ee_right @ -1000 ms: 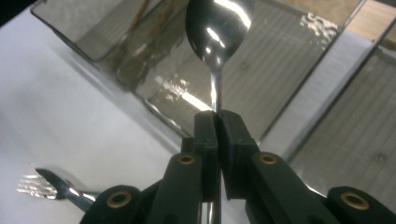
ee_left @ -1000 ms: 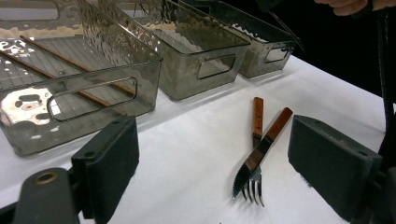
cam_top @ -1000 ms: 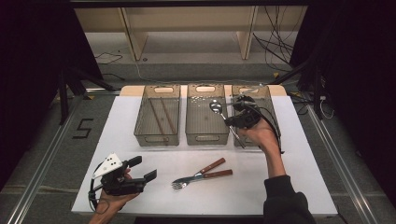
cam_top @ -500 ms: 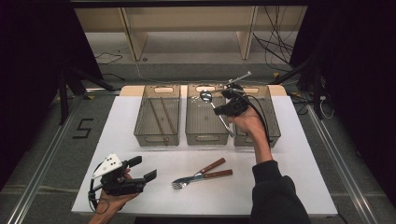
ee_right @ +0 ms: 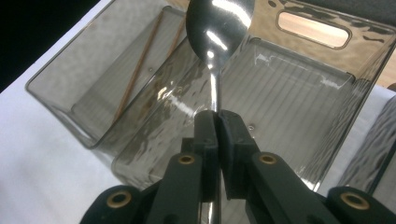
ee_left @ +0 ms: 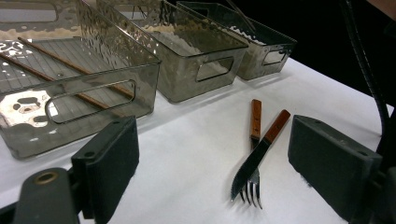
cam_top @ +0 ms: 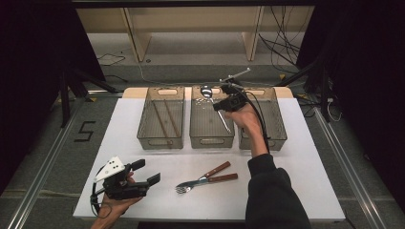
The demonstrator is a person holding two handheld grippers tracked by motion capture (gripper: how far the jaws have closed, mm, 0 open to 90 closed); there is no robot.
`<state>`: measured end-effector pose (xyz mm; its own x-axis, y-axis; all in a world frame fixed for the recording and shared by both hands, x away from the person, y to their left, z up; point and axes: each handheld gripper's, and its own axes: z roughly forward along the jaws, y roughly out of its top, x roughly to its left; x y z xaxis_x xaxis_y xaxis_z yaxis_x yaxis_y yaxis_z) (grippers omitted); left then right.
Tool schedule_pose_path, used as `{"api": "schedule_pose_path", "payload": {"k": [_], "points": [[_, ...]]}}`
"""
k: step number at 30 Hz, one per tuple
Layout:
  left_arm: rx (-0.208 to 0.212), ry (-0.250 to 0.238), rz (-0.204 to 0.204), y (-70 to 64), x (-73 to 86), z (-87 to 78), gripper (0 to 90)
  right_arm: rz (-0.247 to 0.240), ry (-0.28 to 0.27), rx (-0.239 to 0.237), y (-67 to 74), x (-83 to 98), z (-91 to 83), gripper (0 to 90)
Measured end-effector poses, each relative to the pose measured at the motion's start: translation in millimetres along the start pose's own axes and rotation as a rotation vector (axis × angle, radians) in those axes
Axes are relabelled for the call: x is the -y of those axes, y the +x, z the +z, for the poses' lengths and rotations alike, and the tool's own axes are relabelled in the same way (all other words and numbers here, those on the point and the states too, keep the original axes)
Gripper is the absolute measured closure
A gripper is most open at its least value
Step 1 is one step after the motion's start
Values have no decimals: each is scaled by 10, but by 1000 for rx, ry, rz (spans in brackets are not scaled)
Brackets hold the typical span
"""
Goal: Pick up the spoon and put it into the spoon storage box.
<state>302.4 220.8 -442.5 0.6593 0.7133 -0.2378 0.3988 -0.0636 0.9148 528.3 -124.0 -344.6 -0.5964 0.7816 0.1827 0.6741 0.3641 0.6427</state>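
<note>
My right gripper (cam_top: 216, 107) (ee_right: 216, 122) is shut on the handle of a steel spoon (cam_top: 206, 90) (ee_right: 219, 28). It holds the spoon above the middle one (cam_top: 211, 125) (ee_right: 299, 93) of three smoky clear bins, bowl towards the far rim. The left bin (cam_top: 161, 138) (ee_left: 70, 93) holds two wooden chopsticks (cam_top: 165, 119) (ee_right: 140, 60). On the white table lie a wood-handled fork (cam_top: 182, 188) (ee_left: 255, 116) and knife (cam_top: 223, 178) (ee_left: 261, 154), crossed. My left gripper (cam_top: 149, 171) (ee_left: 215, 144) rests at the front left, open, jaws pointing at the fork and knife.
The right bin (cam_top: 274, 119) (ee_left: 268, 46) stands under the person's right forearm (cam_top: 255, 138). The table's front edge (cam_top: 191, 217) is just below the left hand. Wooden shelving and cables lie beyond the far edge.
The right gripper has carried the spoon leftwards, from over the right bin to over the middle bin. The left gripper, fork and knife have not moved.
</note>
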Motion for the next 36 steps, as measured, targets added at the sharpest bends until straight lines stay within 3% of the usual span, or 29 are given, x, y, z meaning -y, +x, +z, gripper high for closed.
{"api": "schedule_pose_path", "payload": {"k": [13, 36], "points": [[0, -3, -2, 3, -4, -8, 159, 74, 5, 16, -128, -10, 246, 865], [2, -4, 0, 1, -4, -10, 159, 93, 51, 32, -105, 45, 480, 861]]}}
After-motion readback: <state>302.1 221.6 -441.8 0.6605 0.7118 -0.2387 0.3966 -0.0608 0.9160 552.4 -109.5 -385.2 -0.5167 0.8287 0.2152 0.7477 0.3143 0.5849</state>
